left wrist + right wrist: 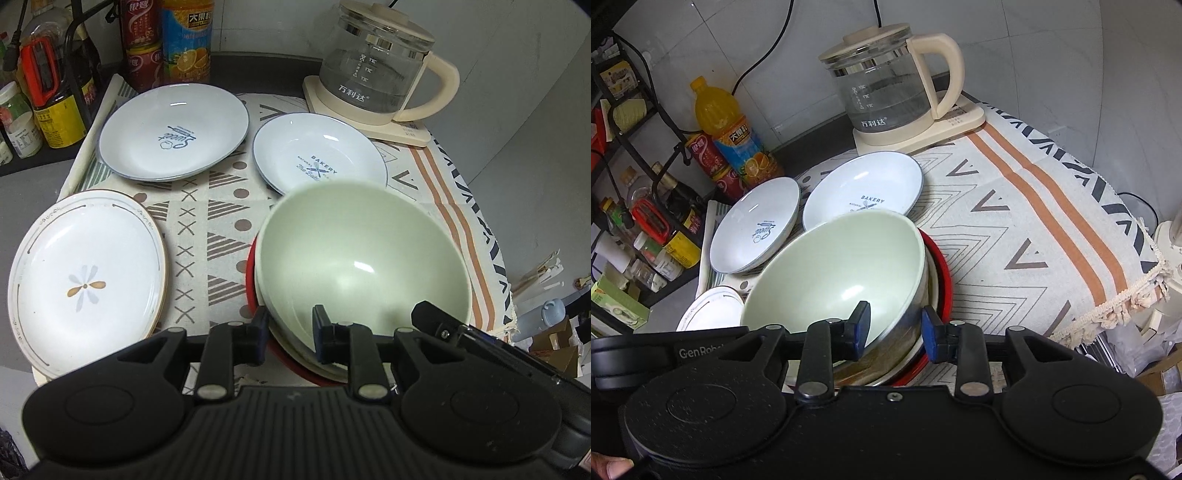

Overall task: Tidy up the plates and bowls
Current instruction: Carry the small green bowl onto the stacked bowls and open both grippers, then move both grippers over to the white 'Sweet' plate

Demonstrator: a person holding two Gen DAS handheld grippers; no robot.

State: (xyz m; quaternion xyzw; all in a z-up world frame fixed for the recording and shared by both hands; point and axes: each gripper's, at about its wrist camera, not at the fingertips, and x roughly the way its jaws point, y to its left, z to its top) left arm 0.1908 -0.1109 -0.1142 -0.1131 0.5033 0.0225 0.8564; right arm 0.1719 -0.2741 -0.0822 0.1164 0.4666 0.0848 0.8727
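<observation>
A pale green bowl (362, 258) (834, 269) sits nested in a white bowl inside a red bowl (252, 291) (942, 273) on the patterned cloth. My left gripper (290, 332) straddles the stack's near left rim, one finger inside the green bowl and one outside, with slim gaps showing. My right gripper (895, 330) straddles the near right rim, its pads clearly apart from the wall. Behind lie a "Sweet" plate (173, 131) (757, 229) and a "Bakery" plate (317, 155) (864, 188). A flower plate (86, 280) (713, 310) lies at the left.
A glass kettle (380, 62) (886, 81) on a cream base stands at the back. Drink bottles (186, 40) (731, 136) and a rack of condiment jars (48, 96) crowd the back left. The cloth (1034, 229) spreads right to a fringed table edge.
</observation>
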